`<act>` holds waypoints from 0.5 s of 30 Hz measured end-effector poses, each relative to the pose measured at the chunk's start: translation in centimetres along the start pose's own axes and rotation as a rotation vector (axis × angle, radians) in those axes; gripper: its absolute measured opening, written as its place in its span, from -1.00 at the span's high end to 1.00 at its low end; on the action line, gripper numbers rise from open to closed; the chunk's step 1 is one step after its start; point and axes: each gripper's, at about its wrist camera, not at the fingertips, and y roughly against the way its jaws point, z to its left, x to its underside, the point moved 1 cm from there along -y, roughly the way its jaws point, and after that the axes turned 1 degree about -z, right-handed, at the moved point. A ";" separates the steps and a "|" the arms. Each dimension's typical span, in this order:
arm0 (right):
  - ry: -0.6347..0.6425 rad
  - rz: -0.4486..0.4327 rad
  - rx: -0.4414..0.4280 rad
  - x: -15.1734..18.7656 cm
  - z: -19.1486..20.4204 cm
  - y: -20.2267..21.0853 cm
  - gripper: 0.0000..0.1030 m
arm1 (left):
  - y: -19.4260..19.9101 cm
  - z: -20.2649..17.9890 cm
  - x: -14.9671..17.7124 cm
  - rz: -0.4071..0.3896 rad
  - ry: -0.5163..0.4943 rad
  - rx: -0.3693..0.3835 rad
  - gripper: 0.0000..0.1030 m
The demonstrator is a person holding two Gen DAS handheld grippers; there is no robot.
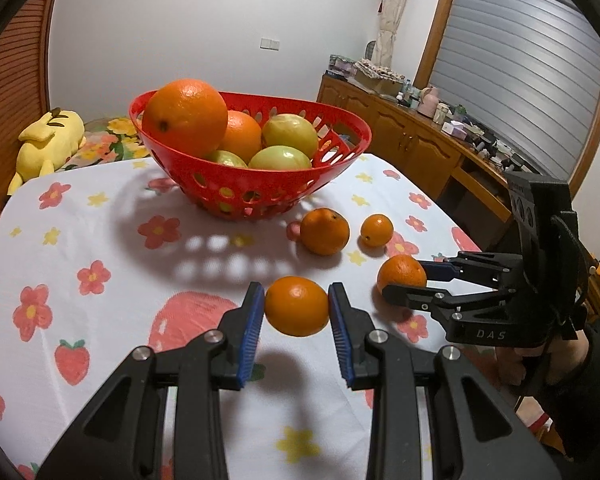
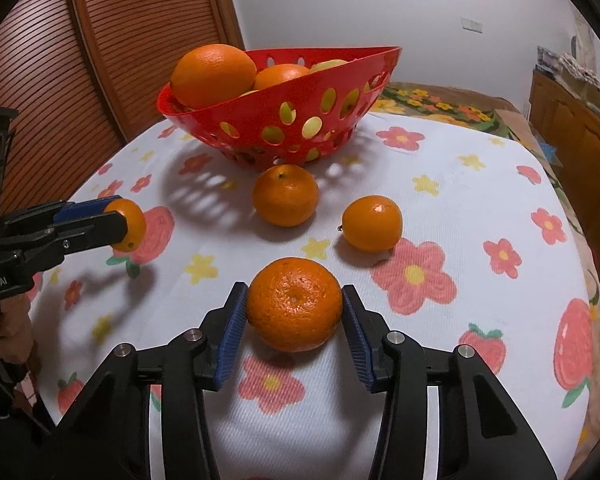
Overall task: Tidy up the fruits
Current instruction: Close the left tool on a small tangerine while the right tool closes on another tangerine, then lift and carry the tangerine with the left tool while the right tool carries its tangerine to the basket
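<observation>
My left gripper (image 1: pixel 296 306) is shut on a small orange (image 1: pixel 297 306) and holds it just above the floral tablecloth; the right wrist view shows that gripper (image 2: pixel 120 216) and orange (image 2: pixel 130 224) at the left. My right gripper (image 2: pixel 295 308) has both blue pads against a bumpy tangerine (image 2: pixel 294 304) that rests on the cloth, also seen as the tangerine (image 1: pixel 402 275) between the right gripper's (image 1: pixel 404 280) fingers. A red perforated basket (image 1: pixel 260 184) (image 2: pixel 204 120) behind holds large oranges and green-yellow fruits. Two loose oranges (image 2: pixel 285 195) (image 2: pixel 373 223) lie in front of it.
A yellow plush toy (image 1: pixel 48 140) lies on a bed beyond the table's far left. A wooden cabinet (image 1: pixel 420 136) with clutter runs along the right wall. A louvered wooden door (image 2: pixel 100 60) stands behind the table. A person's hand (image 1: pixel 540 360) grips the right tool.
</observation>
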 end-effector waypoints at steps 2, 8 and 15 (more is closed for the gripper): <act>-0.001 0.000 -0.001 0.0 0.0 0.0 0.09 | 0.2 0.0 -0.2 -0.006 0.000 0.000 0.40; -0.004 -0.024 -0.008 -0.6 -0.3 1.1 0.09 | 1.0 -0.1 -0.9 -0.028 -0.007 -0.008 0.40; 0.002 -0.070 -0.005 -1.9 -0.4 2.9 0.09 | 1.8 -0.2 -1.8 -0.053 -0.016 -0.012 0.40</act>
